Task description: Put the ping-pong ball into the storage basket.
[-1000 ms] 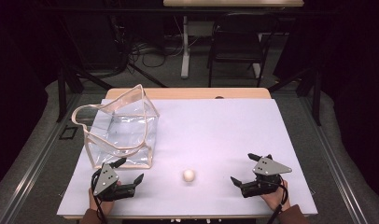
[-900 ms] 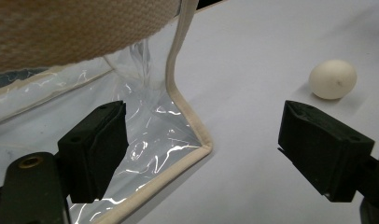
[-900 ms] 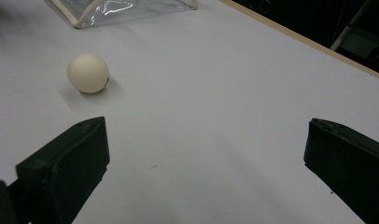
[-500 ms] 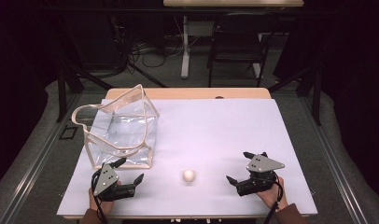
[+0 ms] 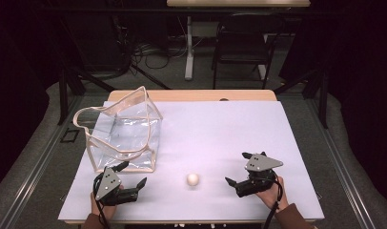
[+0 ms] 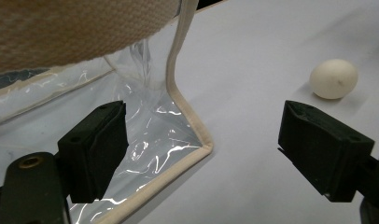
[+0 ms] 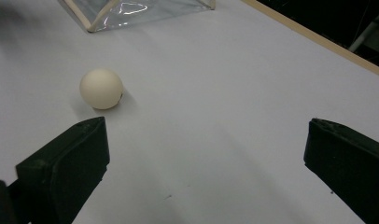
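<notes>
A cream-white egg (image 5: 193,179) lies on the white table top near the front edge, between both hands; the same egg (image 7: 101,88) sits just ahead of my right gripper's left jaw. A clear plastic bag (image 5: 123,135) with beige trim and handles stands at the left. My left gripper (image 5: 133,174) is open at the bag's front corner (image 6: 197,140), the egg (image 6: 333,78) off to its right. My right gripper (image 5: 239,168) is open, right of the egg, with nothing between its jaws.
The white sheet (image 5: 220,133) covers a wooden table whose edge shows at the back (image 5: 191,95). Dark floor, cables and a chair (image 5: 239,52) lie beyond it. Open surface stretches across the middle and right.
My right gripper has slid left toward the egg. The left gripper, the bag and the egg have stayed put.
</notes>
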`<action>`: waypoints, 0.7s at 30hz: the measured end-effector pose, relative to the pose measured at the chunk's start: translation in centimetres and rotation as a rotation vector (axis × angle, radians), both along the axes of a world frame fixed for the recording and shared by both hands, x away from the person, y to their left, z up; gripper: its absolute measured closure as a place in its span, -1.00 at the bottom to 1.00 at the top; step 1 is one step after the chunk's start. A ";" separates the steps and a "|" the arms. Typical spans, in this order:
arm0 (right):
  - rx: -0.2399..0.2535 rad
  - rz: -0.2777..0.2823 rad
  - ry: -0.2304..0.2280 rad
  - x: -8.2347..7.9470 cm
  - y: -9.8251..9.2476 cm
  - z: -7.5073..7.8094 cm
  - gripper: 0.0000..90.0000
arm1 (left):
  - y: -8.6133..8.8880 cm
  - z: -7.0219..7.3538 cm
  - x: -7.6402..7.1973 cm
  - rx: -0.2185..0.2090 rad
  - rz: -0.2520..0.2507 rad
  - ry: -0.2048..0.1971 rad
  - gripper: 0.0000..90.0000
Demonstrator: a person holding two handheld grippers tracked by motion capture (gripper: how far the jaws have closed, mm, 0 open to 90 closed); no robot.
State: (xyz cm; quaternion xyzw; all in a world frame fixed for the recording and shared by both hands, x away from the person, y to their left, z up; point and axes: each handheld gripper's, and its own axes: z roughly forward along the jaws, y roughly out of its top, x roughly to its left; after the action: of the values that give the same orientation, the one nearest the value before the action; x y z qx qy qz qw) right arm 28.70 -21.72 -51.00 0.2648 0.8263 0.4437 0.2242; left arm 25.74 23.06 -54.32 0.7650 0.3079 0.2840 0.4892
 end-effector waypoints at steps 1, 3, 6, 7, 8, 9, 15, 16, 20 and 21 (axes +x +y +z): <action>-0.003 0.001 -0.001 0.1 0.2 0.1 -1.00 | 0.0 0.0 0.0 0.000 0.000 -0.001 -0.65; -0.008 0.007 0.002 0.3 0.5 0.2 -1.00 | 0.0 0.0 0.0 -0.001 -0.002 0.000 -0.65; -0.013 0.017 0.008 0.6 1.1 0.3 -1.00 | 0.0 0.0 0.0 0.000 -0.001 -0.001 -0.65; -0.015 0.022 0.009 0.7 1.2 0.3 -1.00 | 0.0 0.0 0.0 -0.001 -0.001 0.000 -0.65; -0.014 0.026 0.014 0.8 1.4 0.3 -1.00 | 0.0 0.0 0.0 0.000 -0.001 0.001 -0.65; -0.012 0.030 0.016 0.8 1.5 0.4 -1.00 | 0.0 0.0 0.0 0.000 -0.001 0.000 -0.65; -0.023 0.047 0.029 1.4 2.4 0.5 -1.00 | 0.0 0.0 0.0 0.002 -0.004 -0.001 -0.65; -0.025 0.051 0.029 1.4 2.5 0.5 -1.00 | 0.0 0.0 0.0 0.003 -0.004 0.000 -0.65; -0.033 0.061 0.034 1.7 3.0 0.5 -1.00 | 0.0 0.0 0.0 0.000 0.001 -0.001 -0.65; -0.036 0.063 0.035 1.7 3.2 0.5 -1.00 | 0.0 0.0 0.0 0.000 0.000 -0.001 -0.65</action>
State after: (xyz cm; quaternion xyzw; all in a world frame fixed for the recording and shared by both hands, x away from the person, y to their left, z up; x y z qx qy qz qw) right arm 30.44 -18.53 -50.45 0.2420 0.8459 0.4309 0.2005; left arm 25.70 23.06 -54.32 0.7648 0.3077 0.2846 0.4894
